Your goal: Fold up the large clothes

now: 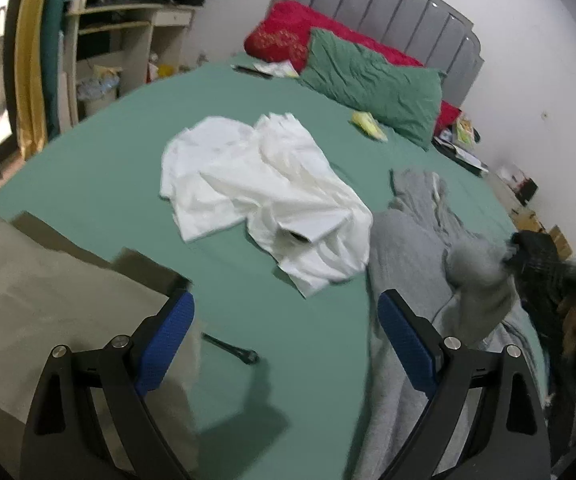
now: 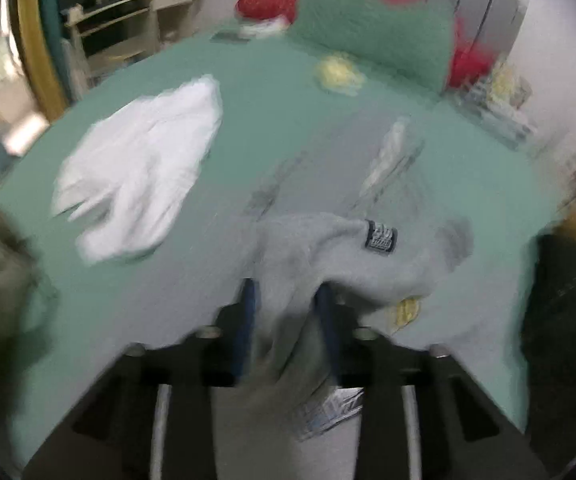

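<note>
A grey sweatshirt (image 1: 412,248) lies crumpled on the right side of the green bed (image 1: 108,168). In the right wrist view a bunch of the grey sweatshirt (image 2: 328,252), with a small black label, sits pinched between the blue pads of my right gripper (image 2: 286,304). From the left wrist view the right gripper (image 1: 528,250) shows as a dark blur that lifts a fold of the grey cloth. My left gripper (image 1: 286,336) stands open above bare sheet, with nothing between its fingers. A white shirt (image 1: 264,192) lies rumpled mid-bed.
A beige garment (image 1: 48,292) covers the near left corner. A small black stick-like object (image 1: 230,350) lies on the sheet near the left gripper. A green pillow (image 1: 372,80), a red pillow (image 1: 284,36) and a yellow item (image 1: 368,122) sit by the grey headboard (image 1: 388,4). Shelves (image 1: 128,24) stand left.
</note>
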`<action>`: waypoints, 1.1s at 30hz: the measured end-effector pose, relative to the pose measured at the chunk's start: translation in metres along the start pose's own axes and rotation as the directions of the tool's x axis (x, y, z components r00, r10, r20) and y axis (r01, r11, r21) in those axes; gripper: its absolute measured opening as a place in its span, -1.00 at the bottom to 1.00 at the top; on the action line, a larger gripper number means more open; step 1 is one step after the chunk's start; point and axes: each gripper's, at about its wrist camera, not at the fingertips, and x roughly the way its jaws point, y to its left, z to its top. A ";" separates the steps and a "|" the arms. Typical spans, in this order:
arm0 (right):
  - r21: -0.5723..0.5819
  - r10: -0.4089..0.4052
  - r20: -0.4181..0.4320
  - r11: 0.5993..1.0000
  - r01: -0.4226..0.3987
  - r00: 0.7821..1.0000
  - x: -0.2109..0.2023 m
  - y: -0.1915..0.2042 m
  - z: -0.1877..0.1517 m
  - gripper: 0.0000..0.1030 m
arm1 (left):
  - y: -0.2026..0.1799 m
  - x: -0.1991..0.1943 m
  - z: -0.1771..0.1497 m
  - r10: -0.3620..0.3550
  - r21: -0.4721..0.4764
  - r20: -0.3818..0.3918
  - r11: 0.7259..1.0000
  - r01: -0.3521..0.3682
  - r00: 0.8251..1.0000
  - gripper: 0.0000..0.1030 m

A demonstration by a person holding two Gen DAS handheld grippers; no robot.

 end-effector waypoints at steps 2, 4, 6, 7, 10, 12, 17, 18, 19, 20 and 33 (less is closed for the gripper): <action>0.043 0.064 0.041 0.997 -0.065 0.997 -0.003 -0.023 -0.021 -0.24 | -0.003 0.003 -0.001 -0.003 0.004 -0.010 1.000 0.003 1.000 0.86; 0.127 0.078 0.135 0.987 -0.095 0.988 -0.015 -0.062 -0.033 -0.09 | -0.007 0.007 -0.003 -0.008 0.018 -0.016 1.000 0.009 1.000 0.86; 0.196 -0.003 0.202 0.980 -0.037 0.979 -0.023 -0.098 -0.043 0.11 | -0.014 0.013 -0.005 -0.035 0.030 -0.030 0.999 0.036 0.999 0.86; 0.230 -0.043 0.220 0.973 -0.009 0.975 -0.020 -0.118 -0.049 0.11 | -0.018 0.017 -0.007 -0.051 0.034 -0.044 0.998 0.052 0.998 0.85; 0.327 0.016 0.160 0.943 -0.068 0.987 0.018 -0.160 -0.058 0.11 | -0.030 0.032 -0.013 -0.064 0.051 -0.080 0.996 0.068 0.995 0.86; 0.354 0.071 0.167 0.927 -0.127 0.983 0.036 -0.168 -0.062 0.11 | -0.037 0.041 -0.017 -0.051 0.075 -0.099 0.995 0.058 0.994 0.86; 0.335 0.182 0.192 0.911 -0.239 0.964 0.074 -0.140 -0.062 0.11 | -0.047 0.055 -0.027 -0.052 0.084 -0.138 0.994 0.064 0.989 0.86; 0.332 0.200 0.173 0.910 -0.248 0.964 0.086 -0.134 -0.058 0.11 | -0.047 0.057 -0.027 -0.054 0.083 -0.142 0.994 0.067 0.988 0.86; 0.335 0.213 0.165 0.906 -0.258 0.963 0.091 -0.128 -0.059 0.11 | -0.049 0.058 -0.029 -0.058 0.083 -0.146 0.994 0.070 0.988 0.86; 0.342 0.223 0.168 0.900 -0.269 0.960 0.095 -0.128 -0.057 0.11 | -0.051 0.058 -0.030 -0.063 0.085 -0.149 0.993 0.076 0.987 0.86; 0.234 -0.246 0.122 0.949 0.213 0.962 -0.026 -0.189 -0.011 -0.73 | -0.066 0.068 -0.038 -0.042 0.090 -0.160 0.994 0.057 0.986 0.85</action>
